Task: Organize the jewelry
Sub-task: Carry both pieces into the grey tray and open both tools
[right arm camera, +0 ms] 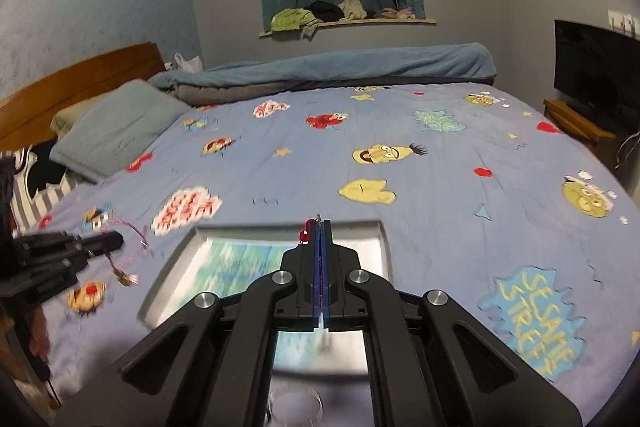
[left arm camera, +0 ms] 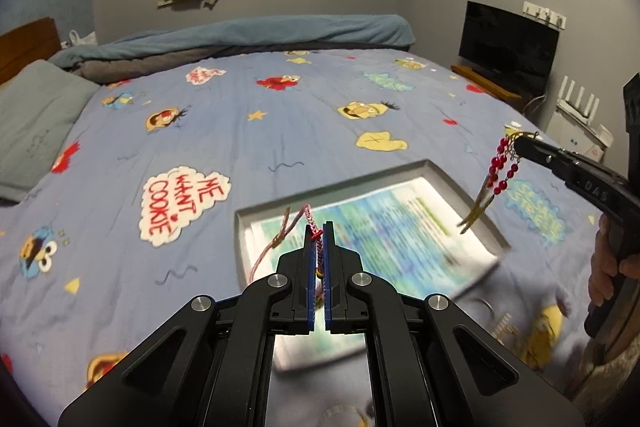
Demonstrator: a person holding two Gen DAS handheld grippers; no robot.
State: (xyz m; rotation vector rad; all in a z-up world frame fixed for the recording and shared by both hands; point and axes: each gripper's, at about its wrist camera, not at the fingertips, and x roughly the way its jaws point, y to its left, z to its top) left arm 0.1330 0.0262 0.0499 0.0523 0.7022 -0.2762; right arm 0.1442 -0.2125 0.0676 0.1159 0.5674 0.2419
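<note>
Nearest the lens in the left wrist view, the left gripper (left arm camera: 318, 227) has its jaws pinched nearly together on a pink braided bracelet (left arm camera: 276, 243), whose loose loop trails out toward 10 o'clock from the fingertips. The pinch looks meant to carry the bracelet clear of the bedding, over the tray (left arm camera: 460, 183) that lies just beyond the tips. At 3 o'clock the right gripper (left arm camera: 520, 143) reaches in, pinching the gold top of a red bead earring (left arm camera: 500, 167) that dangles freely, its gold feather ends hanging over the tray's 2 o'clock corner. Both pieces seem poised above the tray, probably so they can be laid inside it. The tray holds a blurred printed sheet (left arm camera: 380, 227).

In the right wrist view, the right gripper's jaws stand tight together, with red beads showing at the tips at 12 o'clock; the rest of the earring is hidden behind the fingers. The tray sits directly under them. At 9 o'clock the left gripper enters, the bracelet drooping from it above the bedspread (right arm camera: 400, 167).

The surface is a soft blue cartoon-print bedspread, so the tray may rock under pressure. Beyond it lie a rolled blanket (right arm camera: 360, 63), a pillow (right arm camera: 116, 127), a wooden headboard (right arm camera: 80, 83), a curtained window ledge (right arm camera: 348, 23) piled with clothes, and a television (right arm camera: 596, 67) at 3 o'clock.
</note>
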